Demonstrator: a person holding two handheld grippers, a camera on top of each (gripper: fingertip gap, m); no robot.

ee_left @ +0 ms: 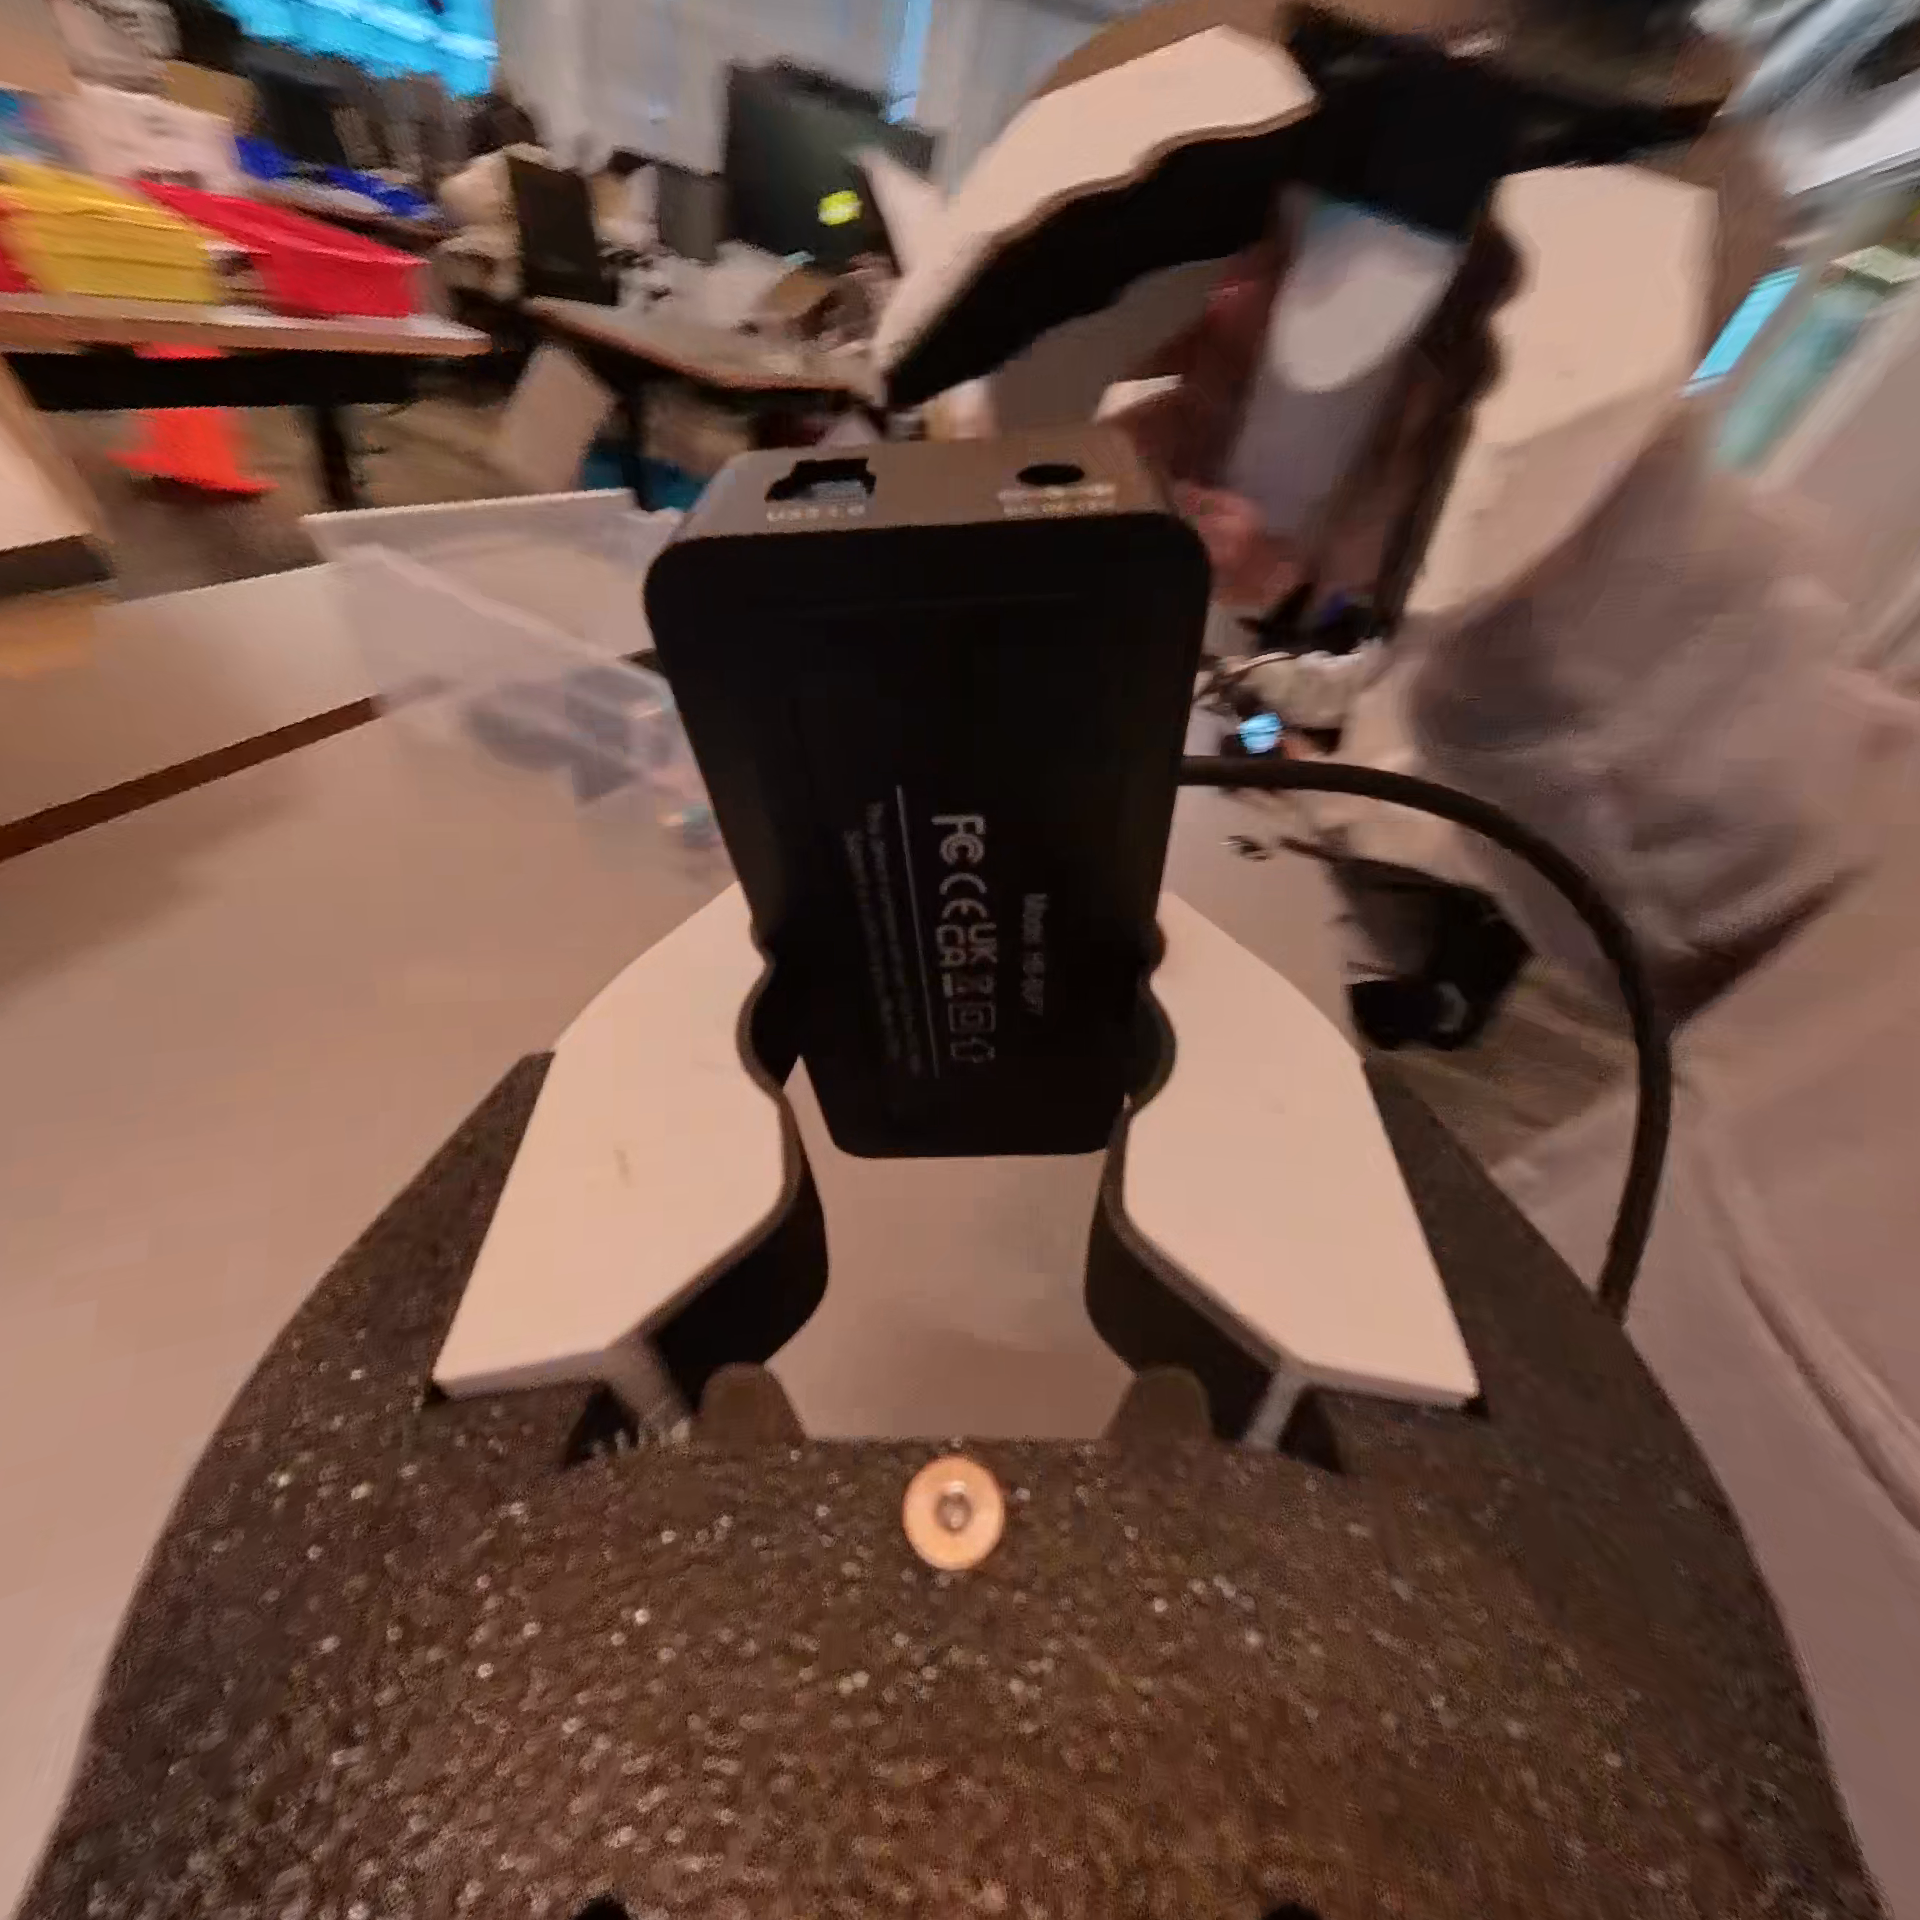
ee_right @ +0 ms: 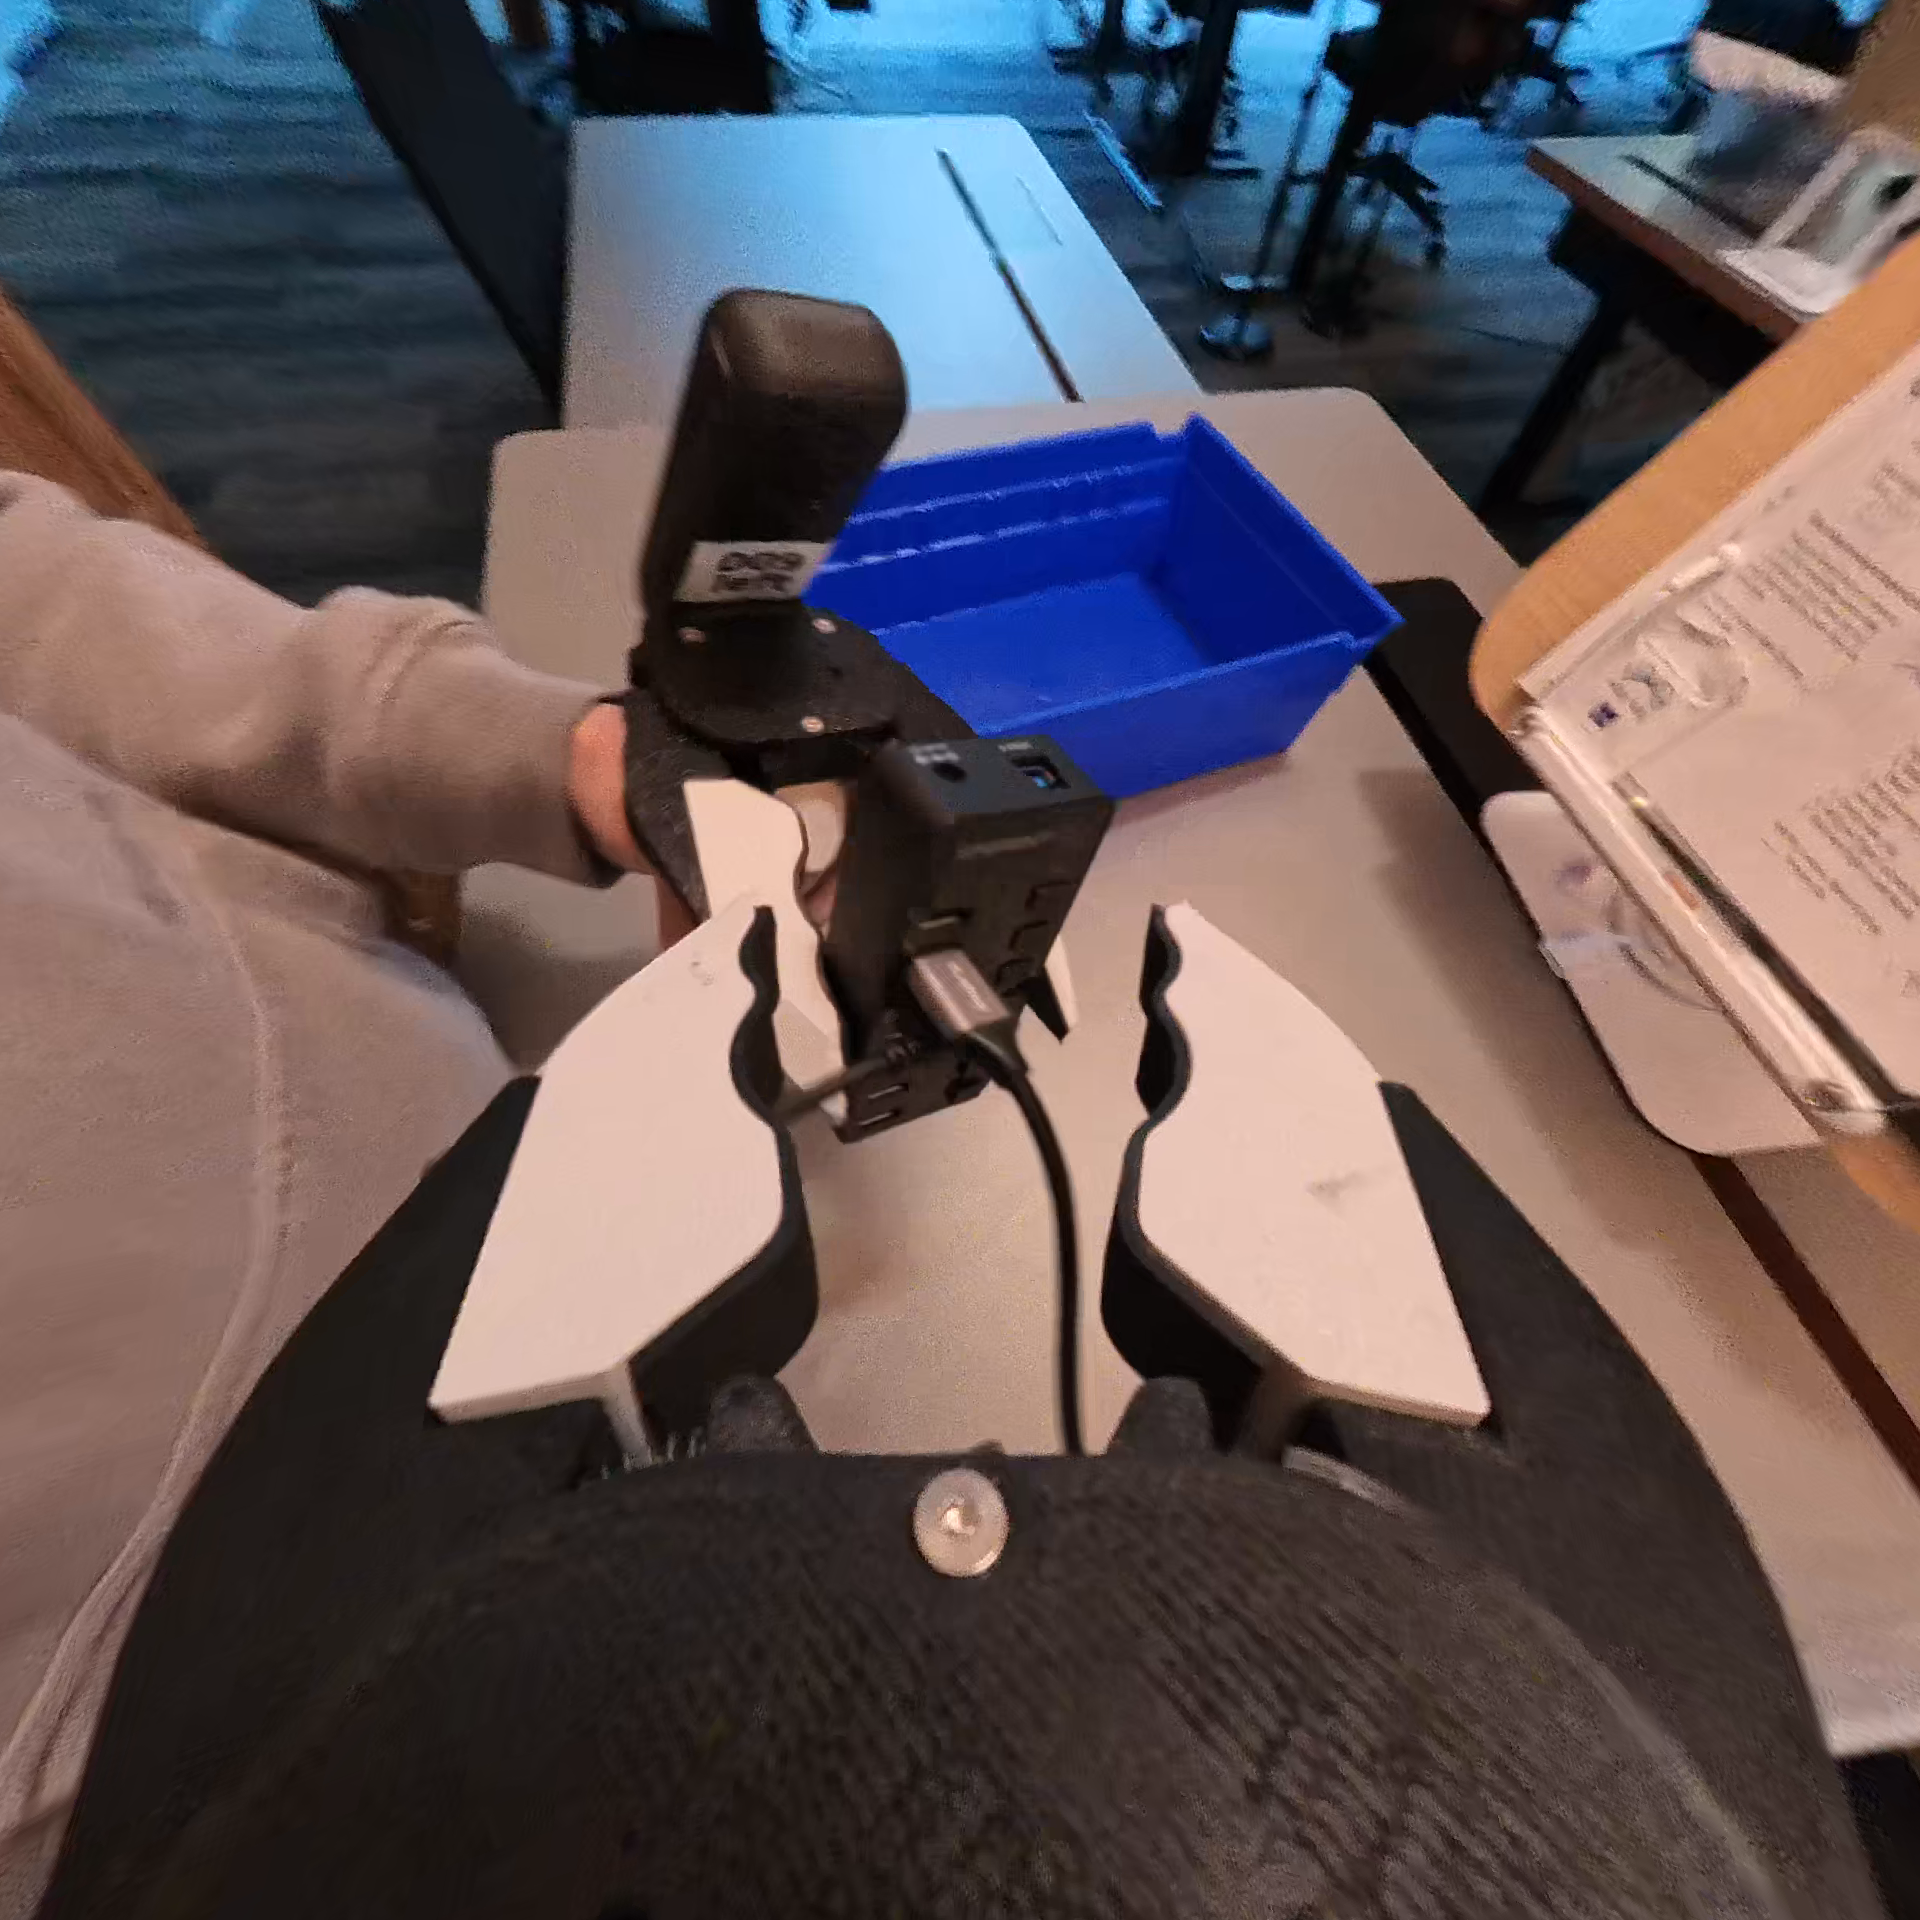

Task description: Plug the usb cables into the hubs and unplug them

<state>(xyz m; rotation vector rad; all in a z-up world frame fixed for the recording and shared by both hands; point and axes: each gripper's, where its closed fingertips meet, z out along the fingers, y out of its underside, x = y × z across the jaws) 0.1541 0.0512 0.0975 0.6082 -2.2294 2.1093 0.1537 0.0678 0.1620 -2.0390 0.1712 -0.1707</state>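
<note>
My left gripper (ee_left: 951, 997) has its fingers (ee_left: 665, 1132) clamped on the lower end of the black USB hub (ee_left: 925, 790), holding it upright above the tabletop (ee_right: 1299, 935), well in from the far edge where the blue bin (ee_right: 1101, 623) sits. In the left wrist view the hub's flat back with its printed markings faces me; its top end shows a USB socket and a small round socket. My right gripper (ee_right: 951, 1023) hangs just in front of the hub's port face with its fingers (ee_right: 1288, 1174) apart and nothing between them. A grey-shelled USB plug (ee_right: 961, 997) is seated in one of the hub's side ports, and its black cable (ee_right: 1049, 1174) drops down between my open right fingers toward me.

I judge the step in hand to be the unplugging. The hub looks like a rigid, light plastic box with smooth sides, so it may twist or slide in my left grip if I pull at an angle. The plug shell is hard and short, the right place to take hold: across its flat grey sides, close to the port. The cable is limp and would only stretch or strain at the joint if I pulled on it. A straight pull along the port's axis seems wisest, with the left grip held firm against it.
</note>
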